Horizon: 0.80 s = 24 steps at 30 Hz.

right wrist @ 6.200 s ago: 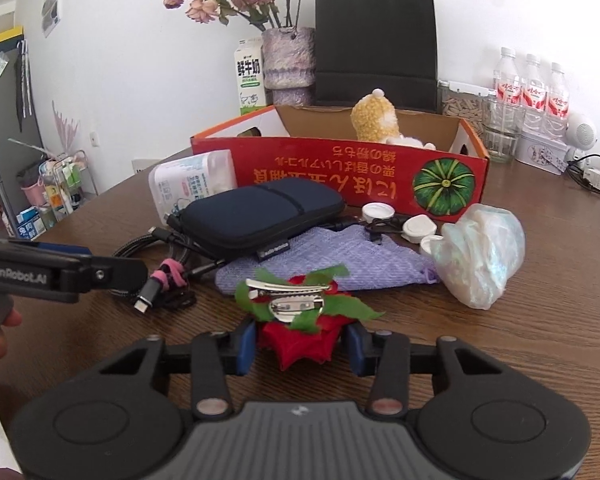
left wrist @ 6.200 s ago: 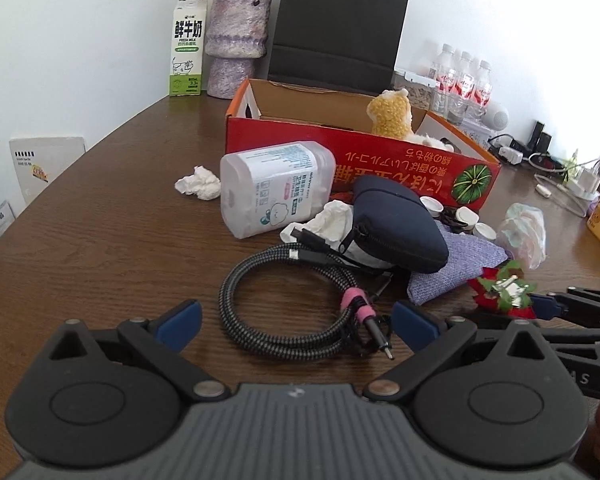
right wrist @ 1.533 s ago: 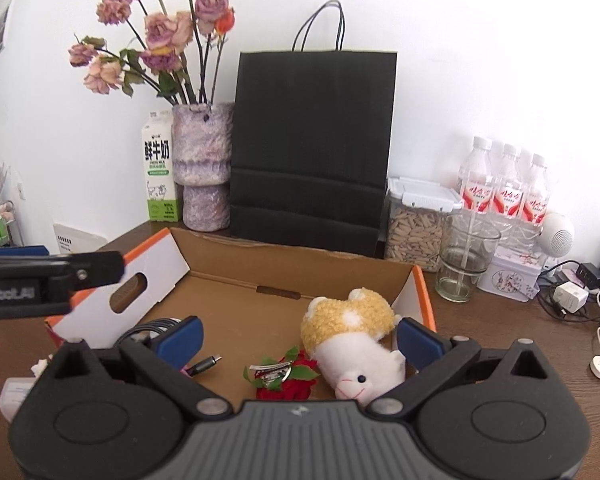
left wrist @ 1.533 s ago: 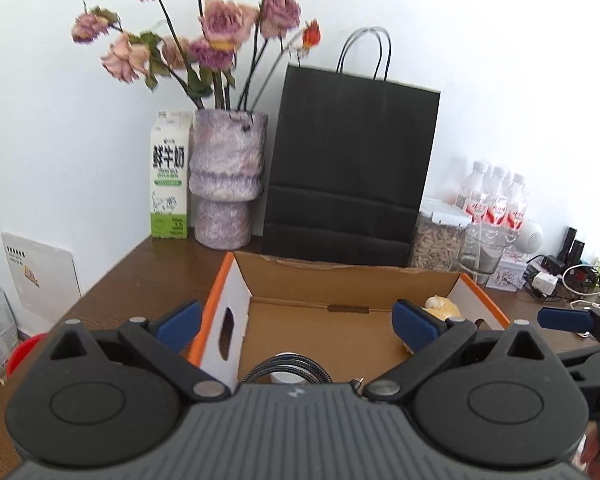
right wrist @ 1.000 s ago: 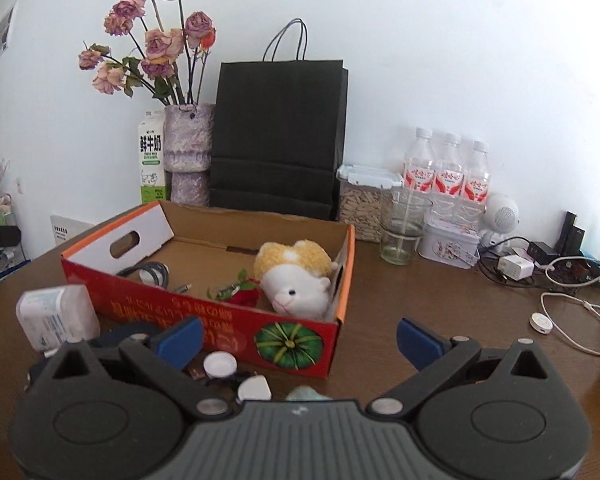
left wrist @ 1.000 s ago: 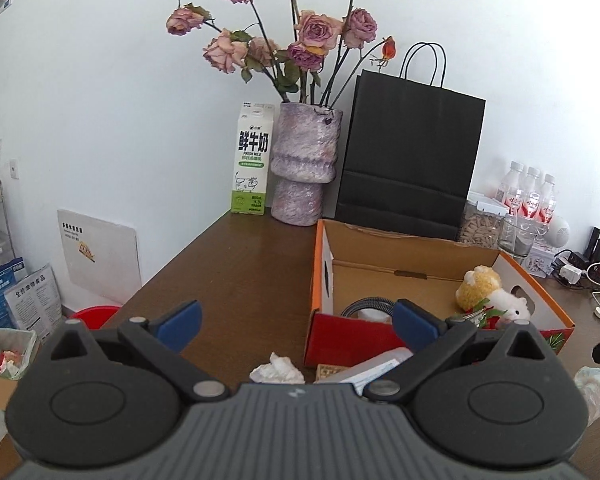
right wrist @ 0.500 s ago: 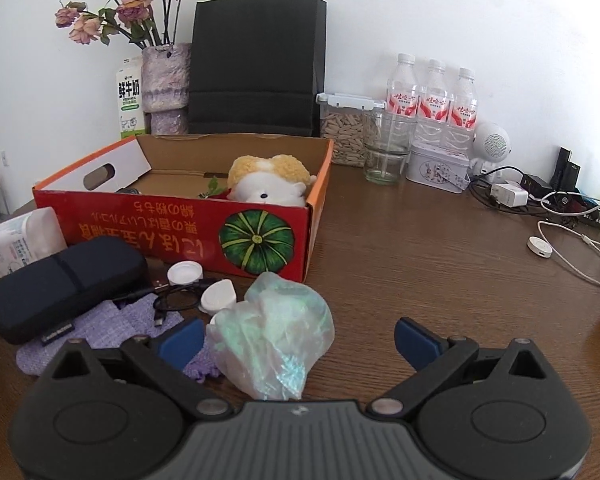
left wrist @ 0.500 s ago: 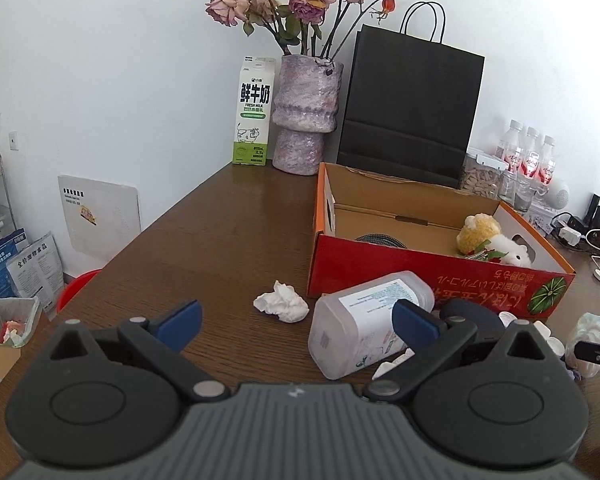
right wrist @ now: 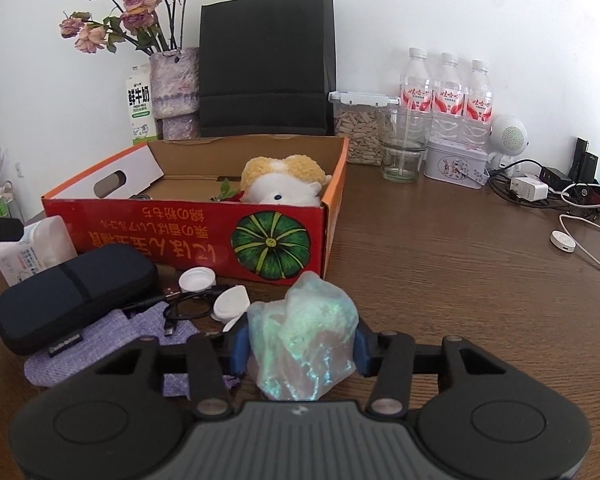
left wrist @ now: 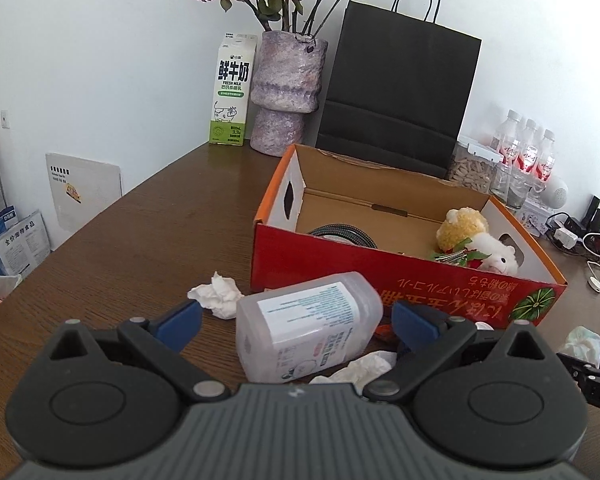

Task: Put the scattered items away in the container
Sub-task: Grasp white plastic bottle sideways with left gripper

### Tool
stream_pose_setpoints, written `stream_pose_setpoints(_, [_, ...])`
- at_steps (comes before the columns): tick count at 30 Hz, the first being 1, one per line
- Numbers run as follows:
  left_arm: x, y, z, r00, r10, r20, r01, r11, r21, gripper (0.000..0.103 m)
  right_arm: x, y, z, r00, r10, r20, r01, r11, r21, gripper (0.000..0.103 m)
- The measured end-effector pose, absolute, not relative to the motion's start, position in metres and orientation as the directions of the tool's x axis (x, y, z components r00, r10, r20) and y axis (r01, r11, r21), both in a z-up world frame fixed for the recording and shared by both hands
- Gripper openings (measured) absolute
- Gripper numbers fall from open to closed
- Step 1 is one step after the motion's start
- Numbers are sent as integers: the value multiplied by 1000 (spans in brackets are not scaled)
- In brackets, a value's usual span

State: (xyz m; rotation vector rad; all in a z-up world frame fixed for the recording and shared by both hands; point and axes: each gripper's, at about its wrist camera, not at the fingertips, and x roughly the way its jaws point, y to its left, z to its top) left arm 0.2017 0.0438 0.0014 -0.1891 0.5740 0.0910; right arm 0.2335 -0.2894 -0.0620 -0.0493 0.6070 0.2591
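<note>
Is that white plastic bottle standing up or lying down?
Lying down. The white plastic bottle rests on its side on the table, outside the red box.

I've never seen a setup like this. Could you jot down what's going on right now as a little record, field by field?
Container: red box, open on top
Already inside: plush toy, coiled cable, red brooch
Right gripper: jaws closed on a crumpled plastic bag
Left gripper: jaws open, either side of a lying white bottle, not gripping it
Left outside: dark pouch, purple cloth, tissues, white caps, thin black cable
</note>
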Motion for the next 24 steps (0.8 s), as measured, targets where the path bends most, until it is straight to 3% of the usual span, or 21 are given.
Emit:
stream_pose_setpoints(17, [234,23,-22,805,130,-578,-245,962,-124,103,242,-296,-64,799,236,-553,-260,965,36,50])
stream_pose_setpoints(19, [233,23,-23,812,136,-568,-240,964,-113,91,241,-295,-66,798,234,-556,-261,965,30,50])
stream_pose_setpoints(24, [225,25,-26,836,112,-537,-196,975,-102,90,238,-292,-68,805,216,-553,-254,967,7,50])
